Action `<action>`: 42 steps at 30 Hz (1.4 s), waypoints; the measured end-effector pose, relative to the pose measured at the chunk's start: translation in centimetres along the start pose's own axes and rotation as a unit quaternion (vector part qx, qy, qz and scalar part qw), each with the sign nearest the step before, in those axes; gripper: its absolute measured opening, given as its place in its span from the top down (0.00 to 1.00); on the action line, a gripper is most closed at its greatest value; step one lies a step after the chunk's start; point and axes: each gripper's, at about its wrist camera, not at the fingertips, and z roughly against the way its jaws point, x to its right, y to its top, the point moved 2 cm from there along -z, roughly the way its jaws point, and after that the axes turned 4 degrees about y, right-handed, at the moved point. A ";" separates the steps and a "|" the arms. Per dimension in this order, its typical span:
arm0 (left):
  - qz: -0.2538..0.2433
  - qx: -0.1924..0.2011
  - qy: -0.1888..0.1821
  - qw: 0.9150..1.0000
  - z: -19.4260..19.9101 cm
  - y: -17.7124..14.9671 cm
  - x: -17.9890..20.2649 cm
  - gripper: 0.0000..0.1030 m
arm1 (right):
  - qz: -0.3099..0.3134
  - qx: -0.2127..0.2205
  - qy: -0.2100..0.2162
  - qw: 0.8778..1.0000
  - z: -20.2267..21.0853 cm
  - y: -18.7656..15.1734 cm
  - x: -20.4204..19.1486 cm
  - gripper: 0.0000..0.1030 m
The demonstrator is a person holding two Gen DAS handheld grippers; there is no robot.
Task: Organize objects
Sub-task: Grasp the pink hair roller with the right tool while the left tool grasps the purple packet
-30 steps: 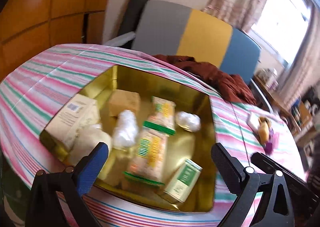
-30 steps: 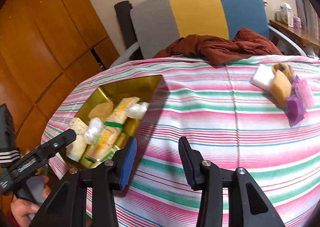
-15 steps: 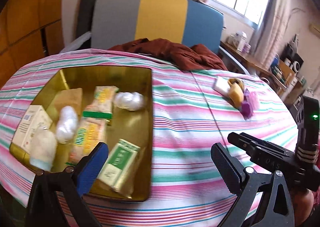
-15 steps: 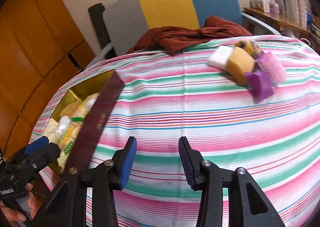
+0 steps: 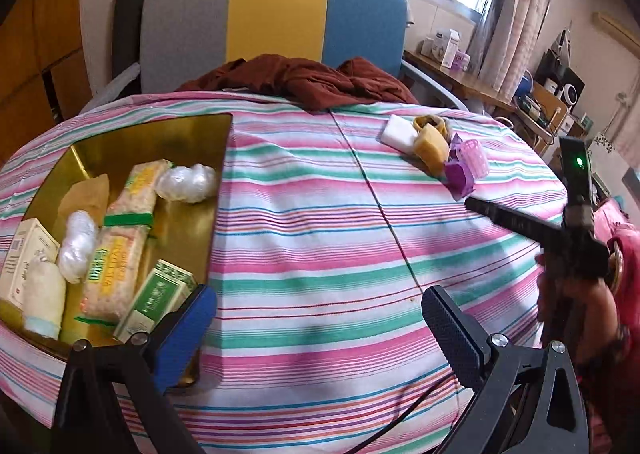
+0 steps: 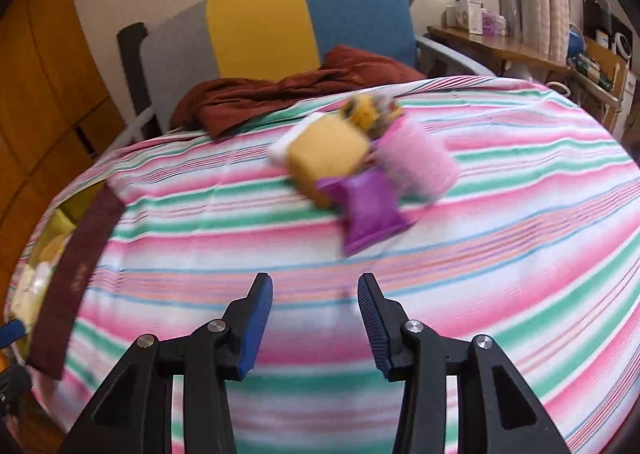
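Right gripper parted narrowly, nothing between the pads, poised over bare striped tablecloth; blurred cluster just beyond: purple packet nearest, long axis slanting away from the fingers, yellow block and pink roller behind it, all touching. Left gripper spread wide, empty, above the cloth's near edge; blue pad overlapping the near right corner of the gold tin. Inside the tin, long cracker pack lying lengthwise from near edge toward far edge; green box at the near right corner, angled; clear wrapped bundle against the right wall; cream box at the left wall. Wide open cloth between tin and cluster; brown garment draped over the far edge.
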 end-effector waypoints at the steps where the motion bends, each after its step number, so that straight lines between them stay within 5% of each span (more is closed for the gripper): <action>1: 0.000 -0.002 -0.001 1.000 -0.2 0.0 0.1 0.00 | -0.002 0.002 -0.003 1.000 -0.3 0.5 0.7 0.57; 12: -0.008 -0.021 0.011 1.000 -1.7 -0.1 1.1 0.00 | 0.008 -0.016 0.006 1.000 -5.0 4.8 3.4 0.56; 17: -0.006 -0.023 0.013 1.000 -2.2 0.2 1.2 0.00 | 0.026 -0.028 0.111 0.993 -3.2 3.1 1.2 0.56; 22: 0.009 -0.033 0.012 0.999 -3.2 0.4 1.0 0.00 | 0.060 0.064 0.014 0.996 0.5 3.9 2.7 0.51; 26: 0.010 -0.035 0.012 0.999 -3.4 0.4 1.2 0.00 | 0.097 0.063 -0.054 0.992 -0.9 6.4 4.4 0.38; 33: 0.000 -0.037 0.019 0.999 -3.4 0.6 1.7 0.00 | 0.106 0.013 -0.055 0.993 -5.6 6.9 5.6 0.44; 35: 0.000 -0.036 0.019 0.999 -3.5 0.7 1.6 0.00 | 0.093 0.023 -0.048 0.994 -5.0 6.2 6.2 0.61; 42: 0.001 -0.036 0.000 0.999 -5.0 2.0 3.2 0.00 | 0.019 0.039 -0.020 0.999 -2.0 4.0 8.3 0.63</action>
